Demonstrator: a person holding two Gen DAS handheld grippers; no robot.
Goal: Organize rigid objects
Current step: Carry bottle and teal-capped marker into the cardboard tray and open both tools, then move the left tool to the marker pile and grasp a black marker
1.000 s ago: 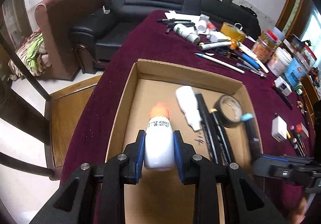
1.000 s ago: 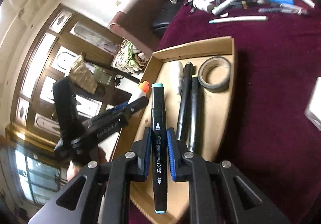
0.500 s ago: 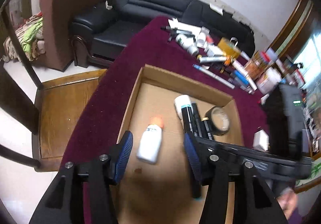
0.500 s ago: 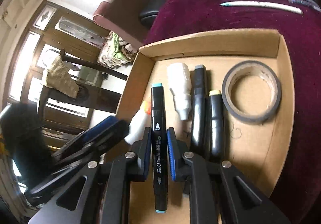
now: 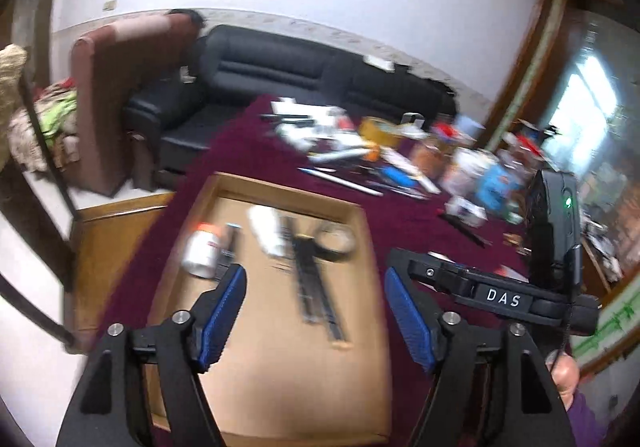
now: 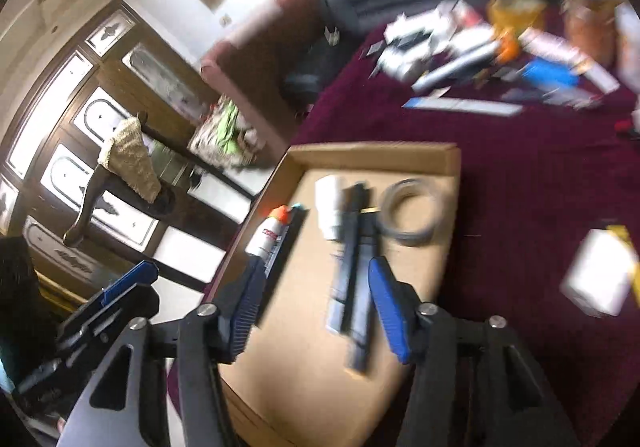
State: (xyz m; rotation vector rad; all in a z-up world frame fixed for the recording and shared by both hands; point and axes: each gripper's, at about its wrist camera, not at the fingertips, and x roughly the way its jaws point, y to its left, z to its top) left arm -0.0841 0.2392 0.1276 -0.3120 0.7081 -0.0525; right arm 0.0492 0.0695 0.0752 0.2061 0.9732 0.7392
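Both grippers have let go since the earlier frames: bottle [image 5: 203, 253] and teal-tip marker [image 6: 286, 243] were clamped a second ago, now both lie in the box [image 5: 280, 347] and both tools are pulled back and up, views motion-blurred. Left gripper [image 5: 314, 317] jaws wide apart, nothing between them. Right gripper [image 6: 316, 307] jaws also wide apart, empty.

Box contents, left to right: bottle, marker touching its right side, white tube [image 5: 267, 229], two black markers [image 5: 316, 287] side by side, tape roll [image 5: 335, 241] far right. All pen-like items lie long axis near-to-far, roughly parallel to each other and to the gripper fingers.

Remaining loose things sit in a pile [image 5: 360, 155] on the maroon cloth [image 5: 248, 143], far and right of the box, well apart from both grippers. The white pen [image 5: 340, 181] is the nearest of them, just beyond the box's far right corner, long axis running left-right, so across the fingers' line rather than along it. A white block [image 6: 596, 275] lies on the cloth right of the box, near the right gripper.

Judgement: right gripper is nearer the pile and block, so the next pick likely falls to it; pen needs a wrist turn to close across its width
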